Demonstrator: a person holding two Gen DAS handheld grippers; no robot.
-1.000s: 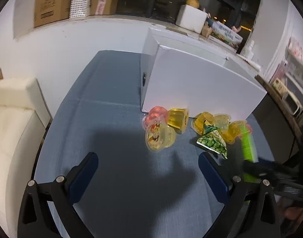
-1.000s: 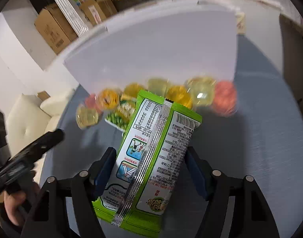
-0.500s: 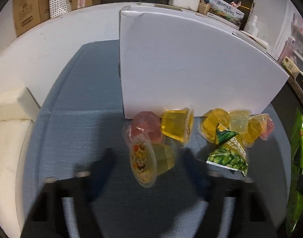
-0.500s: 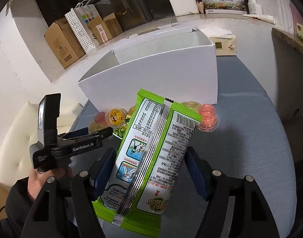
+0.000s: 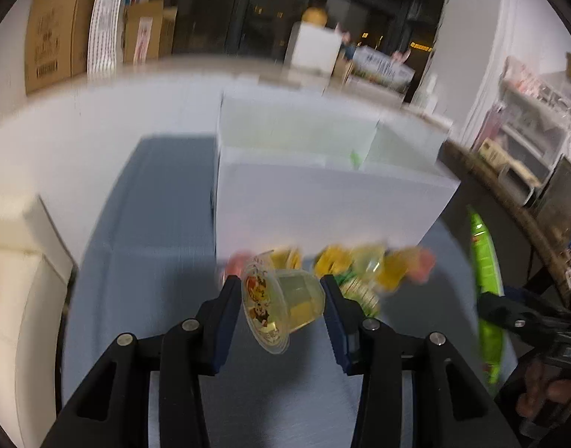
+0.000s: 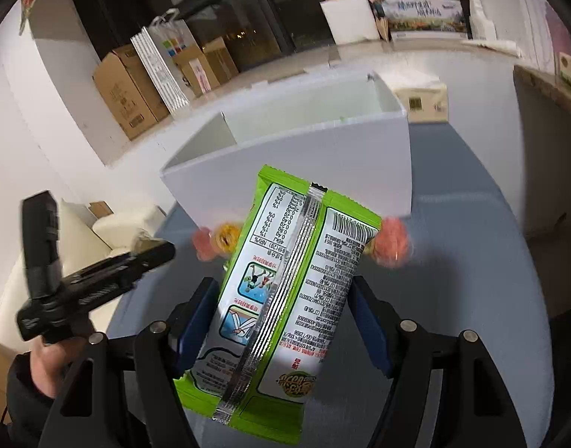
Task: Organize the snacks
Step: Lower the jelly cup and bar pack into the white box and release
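Note:
My left gripper point(image 5: 281, 298) is shut on a yellow jelly cup point(image 5: 285, 304) with a cartoon lid and holds it above the blue tablecloth. Behind it several jelly cups point(image 5: 375, 265) and a green triangular snack pack point(image 5: 360, 291) lie against the white open box point(image 5: 322, 201). My right gripper point(image 6: 281, 306) is shut on a green snack bag point(image 6: 285, 291), held up in front of the white box point(image 6: 304, 160). The bag also shows edge-on in the left wrist view point(image 5: 487, 287). The left gripper's body shows in the right wrist view point(image 6: 91, 283).
A cream sofa point(image 5: 12, 291) stands left of the table. Cardboard boxes point(image 6: 132, 97) and a paper bag sit on the ledge behind. A tissue box point(image 6: 423, 102) lies behind the white box. A dark counter edge point(image 5: 509, 216) runs along the right.
My left gripper moved in, closed on the cartoon-lid jelly cup and lifted it off the cloth. My right gripper rose a little, still holding the green bag before the box.

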